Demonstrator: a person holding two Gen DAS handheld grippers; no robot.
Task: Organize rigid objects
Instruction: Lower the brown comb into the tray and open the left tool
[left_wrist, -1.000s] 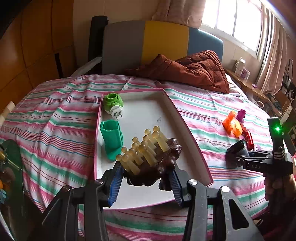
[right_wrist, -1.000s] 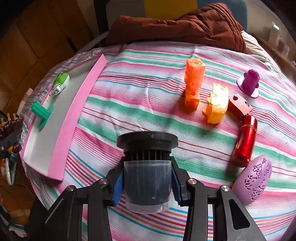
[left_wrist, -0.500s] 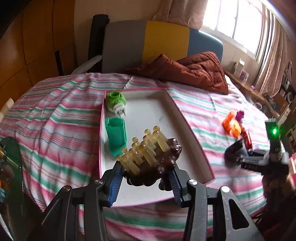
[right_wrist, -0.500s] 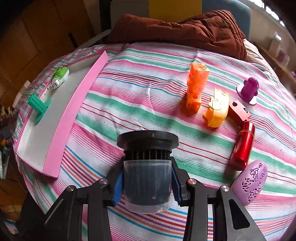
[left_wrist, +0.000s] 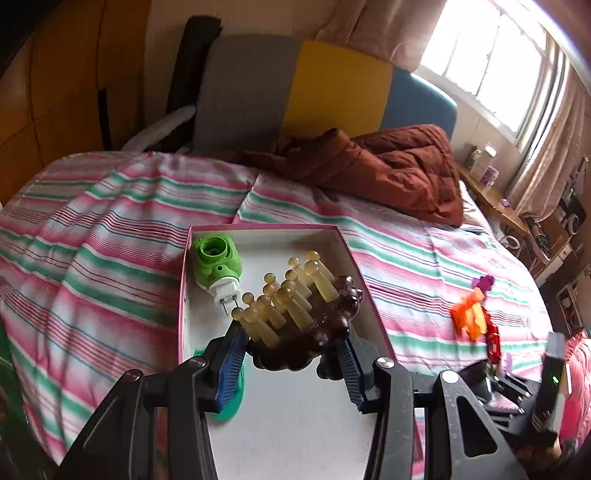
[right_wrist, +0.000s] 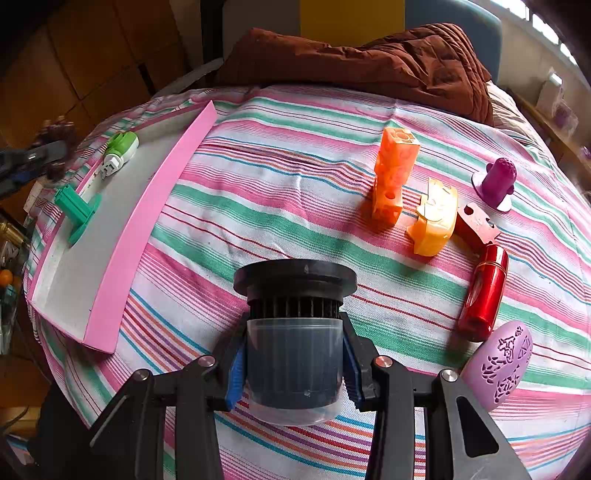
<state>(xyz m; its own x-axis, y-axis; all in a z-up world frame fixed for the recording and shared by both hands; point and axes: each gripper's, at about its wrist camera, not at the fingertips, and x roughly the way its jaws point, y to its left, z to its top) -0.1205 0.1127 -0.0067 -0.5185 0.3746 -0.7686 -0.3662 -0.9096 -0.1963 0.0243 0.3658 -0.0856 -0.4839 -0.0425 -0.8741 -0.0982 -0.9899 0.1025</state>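
Note:
My left gripper (left_wrist: 291, 365) is shut on a dark brown massager with amber pegs (left_wrist: 295, 314), held over the near part of the pink-rimmed white tray (left_wrist: 354, 266). In the tray lie a green plug-in device (left_wrist: 216, 264) and a teal piece (left_wrist: 227, 402), partly hidden by my left finger. My right gripper (right_wrist: 293, 363) is shut on a dark cylindrical filter with a black cap (right_wrist: 293, 332), above the striped bedspread (right_wrist: 288, 184). The tray also shows in the right wrist view (right_wrist: 147, 206) at the left.
On the bedspread to the right lie an orange block (right_wrist: 393, 177), a yellow-orange piece (right_wrist: 434, 221), a red-brown piece (right_wrist: 476, 221), a red cylinder (right_wrist: 484, 291), a purple knob (right_wrist: 496, 181) and a lilac oval (right_wrist: 498, 365). A brown quilt (right_wrist: 369, 62) lies at the head.
My left gripper has moved forward over the tray with the massager, so the teal piece now sits under its left finger. The right gripper has kept its hold on the filter and shifted slightly.

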